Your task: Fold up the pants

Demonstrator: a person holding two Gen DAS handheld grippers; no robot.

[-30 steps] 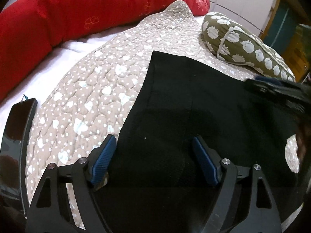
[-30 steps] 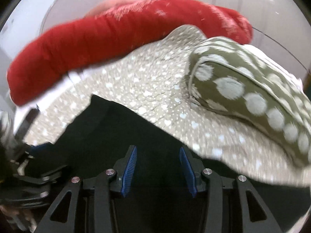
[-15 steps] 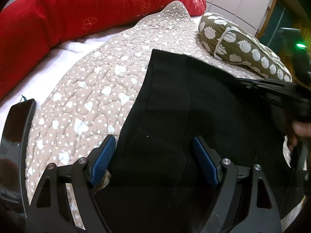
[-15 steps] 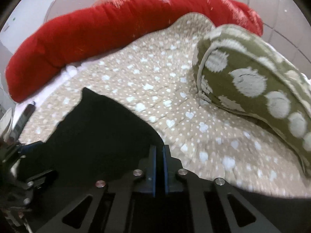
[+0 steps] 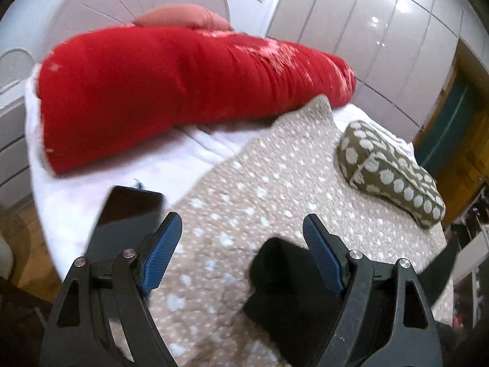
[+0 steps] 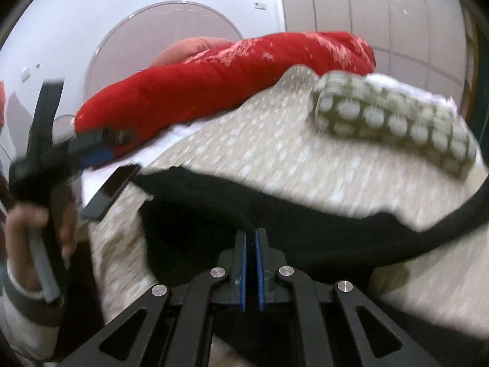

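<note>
The black pants [image 6: 244, 211] lie on the beige dotted quilt [image 6: 275, 140] in the right wrist view. My right gripper [image 6: 251, 238] is shut on the pants' near edge and holds the cloth bunched and lifted. In the left wrist view a black part of the pants [image 5: 284, 281] shows low, between the fingers and the quilt [image 5: 259, 189]. My left gripper [image 5: 241, 244] is open, raised above the bed, and holds nothing. It also shows at the left of the right wrist view [image 6: 61, 159], held by a hand.
A long red bolster [image 5: 171, 85] lies across the back of the bed. An olive dotted pillow [image 5: 388, 174] lies at the right. A dark phone [image 5: 125, 214] lies on the white sheet at the left, near the bed edge. White wardrobe doors stand behind.
My left gripper has lifted up and back off the pants, still open. My right gripper closed on the pants' edge and has pulled the cloth toward me, so the pants are bunched.
</note>
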